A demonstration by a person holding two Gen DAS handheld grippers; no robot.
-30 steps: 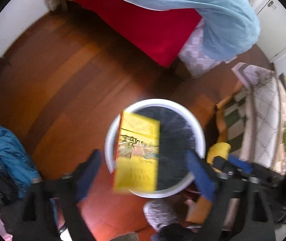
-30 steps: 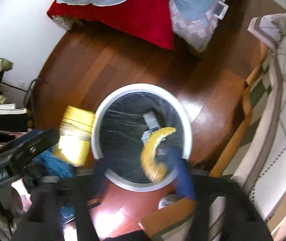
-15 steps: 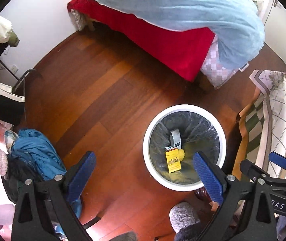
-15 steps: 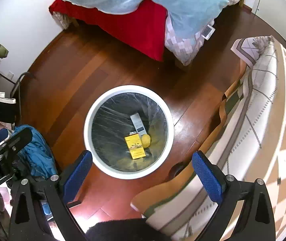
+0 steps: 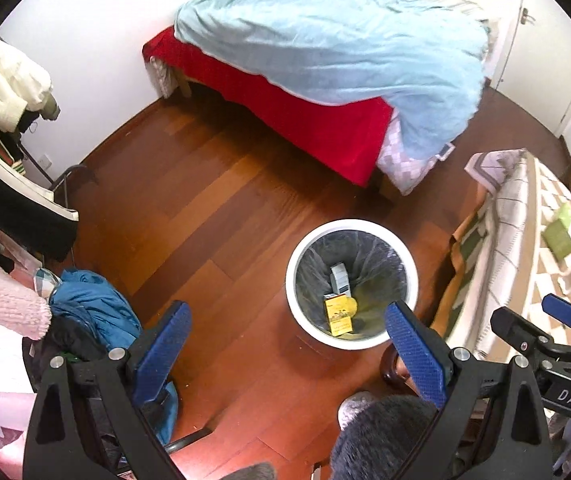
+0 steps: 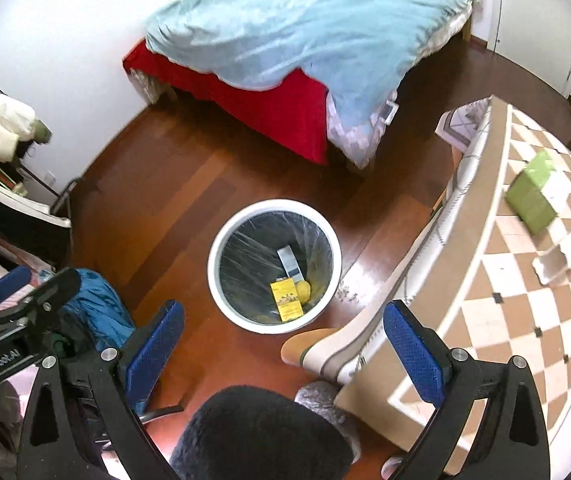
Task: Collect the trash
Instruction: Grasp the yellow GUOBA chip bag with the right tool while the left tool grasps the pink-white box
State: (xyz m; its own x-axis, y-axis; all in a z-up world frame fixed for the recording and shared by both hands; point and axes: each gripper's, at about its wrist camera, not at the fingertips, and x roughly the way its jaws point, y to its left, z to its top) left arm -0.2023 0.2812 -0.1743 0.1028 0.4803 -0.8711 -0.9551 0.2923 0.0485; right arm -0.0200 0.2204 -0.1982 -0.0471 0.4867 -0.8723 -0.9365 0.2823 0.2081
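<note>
Both tongs, left [image 5: 285, 338] and right [image 6: 283, 336], hang spread and empty above the bin [image 6: 221, 240]; next likely the green box [image 6: 531, 196], off right.

Print on yellow box [image 5: 338, 314] in bin unreadable; yellow item [image 6: 303, 291] beside it half hidden; bed [image 5: 317, 64] cut off far side.

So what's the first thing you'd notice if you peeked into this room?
The white trash bin in the middle of the wooden floor, with a yellow box and a banana peel at its bottom. Behind it stands a bed with a red sheet under a big light-blue duvet.
</note>
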